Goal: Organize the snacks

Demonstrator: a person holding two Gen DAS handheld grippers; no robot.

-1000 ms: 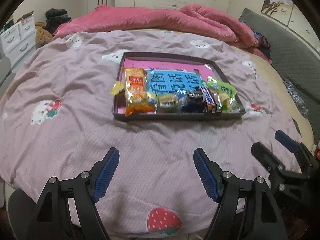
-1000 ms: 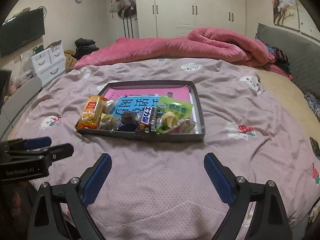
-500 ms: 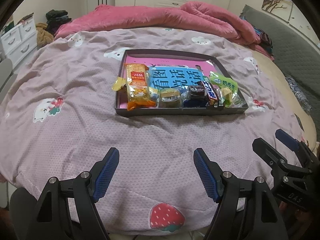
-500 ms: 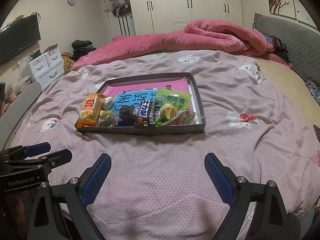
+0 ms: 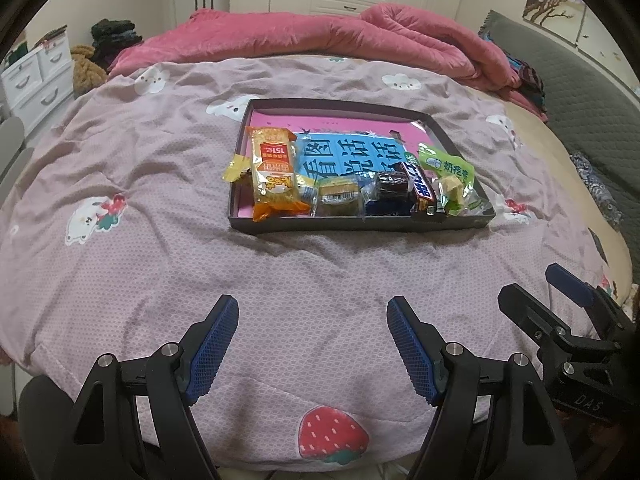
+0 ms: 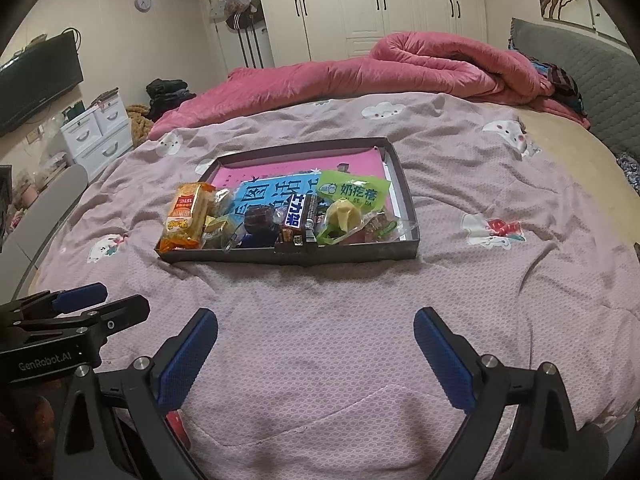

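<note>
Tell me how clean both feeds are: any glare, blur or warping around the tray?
Left wrist: sharp, dim warm room light, glare on the snack wrappers in the tray, bed edges bowed by the fisheye, corners black. Right wrist: the same light and bowing, tray in focus, ceiling light glaring on the wardrobe.

Matt cloth bedspread (image 5: 168,264), glossy plastic snack wrappers (image 5: 274,172), ribbed blue pads (image 5: 210,354) on matt black tongs

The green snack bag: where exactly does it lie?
In both views, the green snack bag lies at the tray's right end, beside the dark chocolate bar.
</note>
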